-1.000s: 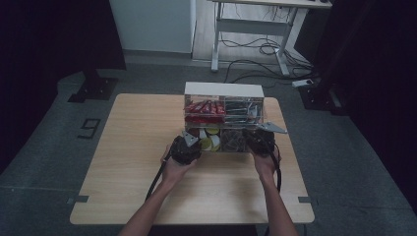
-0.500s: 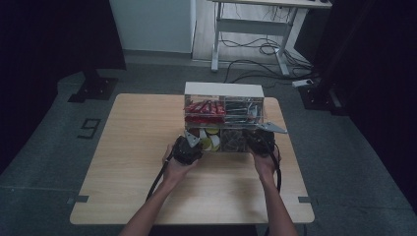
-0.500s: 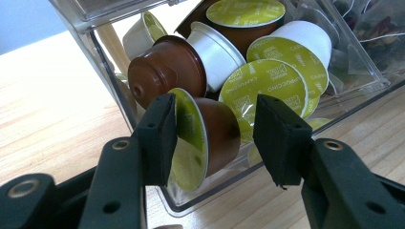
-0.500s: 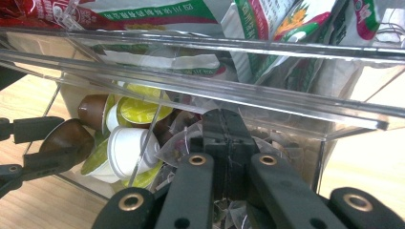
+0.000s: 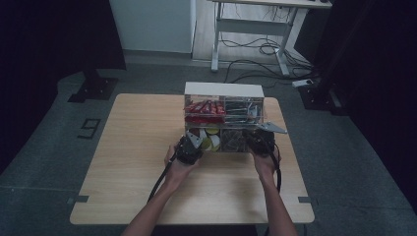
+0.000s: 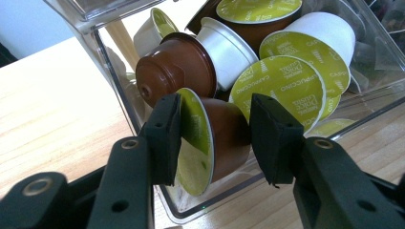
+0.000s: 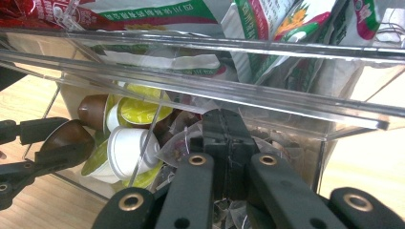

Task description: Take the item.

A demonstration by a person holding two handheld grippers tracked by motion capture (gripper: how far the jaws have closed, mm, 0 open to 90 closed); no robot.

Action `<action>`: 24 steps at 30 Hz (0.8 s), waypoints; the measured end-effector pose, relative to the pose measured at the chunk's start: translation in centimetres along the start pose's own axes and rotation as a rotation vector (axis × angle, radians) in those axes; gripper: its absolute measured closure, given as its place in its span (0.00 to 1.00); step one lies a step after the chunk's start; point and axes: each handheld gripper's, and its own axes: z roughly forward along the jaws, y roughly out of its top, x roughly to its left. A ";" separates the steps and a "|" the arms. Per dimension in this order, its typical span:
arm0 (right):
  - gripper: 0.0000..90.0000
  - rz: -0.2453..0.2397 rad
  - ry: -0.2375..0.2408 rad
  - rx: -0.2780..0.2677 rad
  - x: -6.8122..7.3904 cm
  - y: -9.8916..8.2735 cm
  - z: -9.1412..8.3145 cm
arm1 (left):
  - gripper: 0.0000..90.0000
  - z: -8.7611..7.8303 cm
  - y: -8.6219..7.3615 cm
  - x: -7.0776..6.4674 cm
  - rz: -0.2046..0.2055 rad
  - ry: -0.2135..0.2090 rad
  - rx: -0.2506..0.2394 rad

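Note:
A clear drawer organizer (image 5: 223, 89) stands at the table's far middle. Its lower left drawer (image 6: 119, 100) is pulled open and holds several coffee capsules (image 6: 282, 86) with green lids, some brown, some white. My left gripper (image 6: 215, 129) is shut on a brown capsule (image 6: 224, 143) lying on its side, one jaw on the lid and one on the base. From the high view this gripper (image 5: 189, 147) sits at the drawer's front. My right gripper (image 7: 224, 129) is shut, its tips against the clear front of the lower right drawer, which holds sachets (image 7: 181, 148). That gripper (image 5: 260, 141) is at the organizer's right front.
The upper drawers hold red packets (image 5: 204, 109) and printed snack bags (image 7: 267, 28). The wooden table (image 5: 137, 147) has bare room to the left and in front of the organizer. A white desk frame and cables (image 5: 255, 49) lie on the floor beyond.
My left gripper has edged slightly right toward the open drawer. The right gripper has stayed where it was.

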 end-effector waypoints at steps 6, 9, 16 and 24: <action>0.99 -0.001 -0.002 0.000 0.1 0.0 0.0 | 0.65 -0.2 -0.2 0.3 -0.004 -0.017 -0.016; 0.99 -0.003 -0.003 -0.001 0.1 0.0 0.0 | 0.71 -0.8 -0.4 0.4 -0.005 -0.021 -0.062; 0.99 -0.003 -0.005 0.000 0.1 0.1 0.0 | 0.72 -1.0 -0.4 1.0 -0.019 -0.056 -0.062; 0.99 -0.002 -0.002 -0.001 0.1 0.1 0.0 | 0.72 -1.3 -0.6 1.1 -0.023 -0.069 -0.087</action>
